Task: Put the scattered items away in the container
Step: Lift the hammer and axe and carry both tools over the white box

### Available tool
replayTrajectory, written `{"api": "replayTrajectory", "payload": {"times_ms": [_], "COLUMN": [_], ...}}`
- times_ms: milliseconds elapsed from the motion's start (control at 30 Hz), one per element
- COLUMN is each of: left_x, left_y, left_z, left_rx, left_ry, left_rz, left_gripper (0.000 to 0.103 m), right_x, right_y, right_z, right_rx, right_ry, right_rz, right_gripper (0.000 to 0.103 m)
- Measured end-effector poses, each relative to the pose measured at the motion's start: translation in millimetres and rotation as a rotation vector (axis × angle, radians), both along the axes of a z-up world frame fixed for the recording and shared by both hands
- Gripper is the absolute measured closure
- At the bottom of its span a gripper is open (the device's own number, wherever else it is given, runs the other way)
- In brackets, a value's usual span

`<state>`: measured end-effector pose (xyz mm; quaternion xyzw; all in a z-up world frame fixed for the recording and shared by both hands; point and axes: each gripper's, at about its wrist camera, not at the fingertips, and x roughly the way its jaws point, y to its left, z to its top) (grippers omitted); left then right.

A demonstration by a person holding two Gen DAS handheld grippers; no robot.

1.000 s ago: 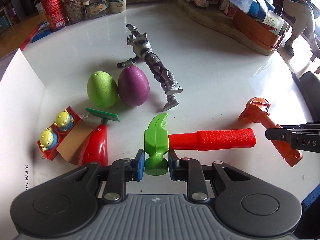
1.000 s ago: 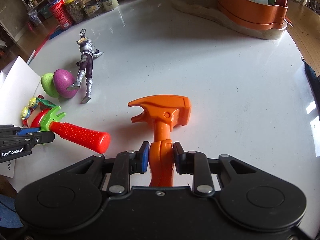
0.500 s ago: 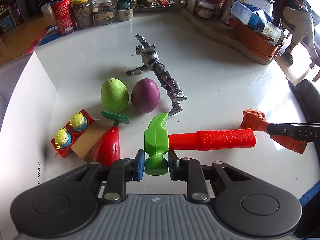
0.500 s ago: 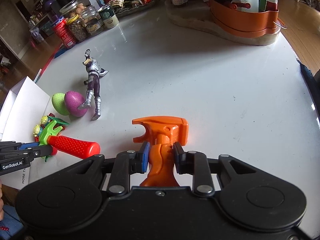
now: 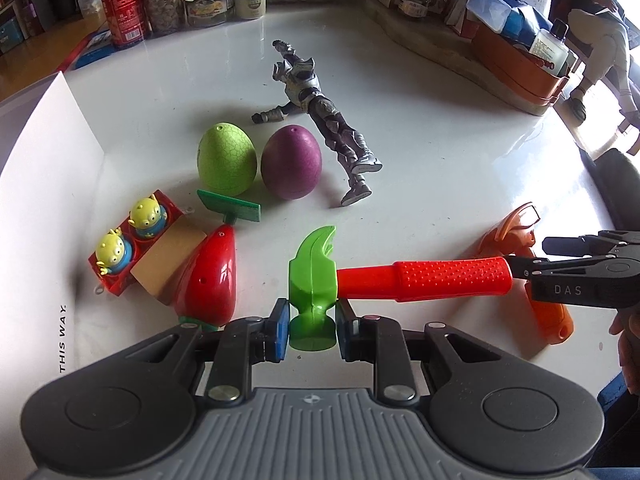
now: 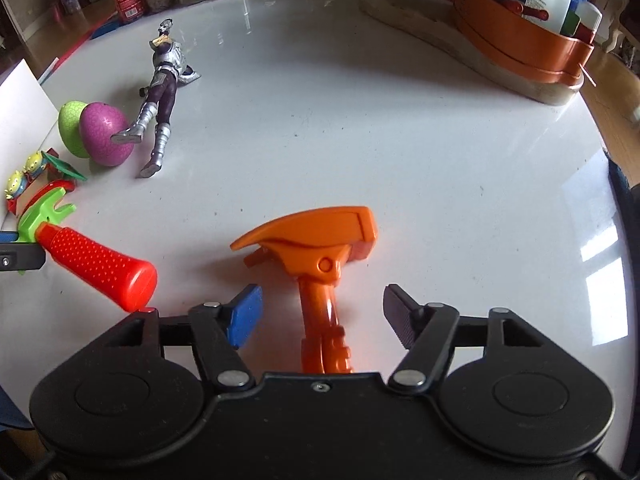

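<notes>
Left wrist view: the white desk (image 5: 440, 128) fills most of the picture, its far edge crowded with jars and packets too small to read, and a white box wall (image 5: 48, 168) is cut off at the left, so its inside cannot be seen. The orange hammer (image 5: 516, 236) lies partly hidden behind the right claw (image 5: 524, 260), which shows only from the side here. In the right wrist view that claw (image 6: 322, 312) has just been opening: its pads stand well apart, clear of the orange hammer's (image 6: 320, 264) handle on either side, and the handle's lower end is hidden under the claw's body. This hammer lies flat, its long axis running away from the camera, head at the far end. The left claw (image 5: 312, 330) is clamped on the green head of the red hammer (image 5: 420, 280). That hammer's long axis runs level toward the right, its grip end just in front of the right claw. Behind lie a figure (image 5: 320, 116), two eggs (image 5: 228, 164), a strawberry (image 5: 210, 280) and small aliens (image 5: 132, 232).
</notes>
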<state>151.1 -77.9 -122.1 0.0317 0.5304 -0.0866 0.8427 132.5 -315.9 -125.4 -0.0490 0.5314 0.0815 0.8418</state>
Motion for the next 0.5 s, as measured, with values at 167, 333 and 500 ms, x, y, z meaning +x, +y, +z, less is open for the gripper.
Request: {"api": "replayTrajectory", "payload": {"times_ms": [167, 333, 500], "left_x": [2.0, 0.0, -3.8], "left_y": [4.3, 4.6, 2.5], "left_z": [-0.5, 5.4, 19.2], "left_rx": [0.000, 0.024, 0.045], "left_ry": [0.003, -0.012, -0.042], "left_rz": [0.009, 0.017, 0.018], "left_gripper": [0.079, 0.079, 0.079], "right_x": [6.3, 2.4, -0.5], "right_y": [1.6, 2.2, 1.2], "right_z": [-5.7, 3.4, 20.6], "right_rx": [0.015, 0.055, 0.100], "right_ry": [0.055, 0.047, 0.002], "right_rz": [-0.011, -0.012, -0.027], "right_gripper": [0.084, 0.085, 0.085]}}
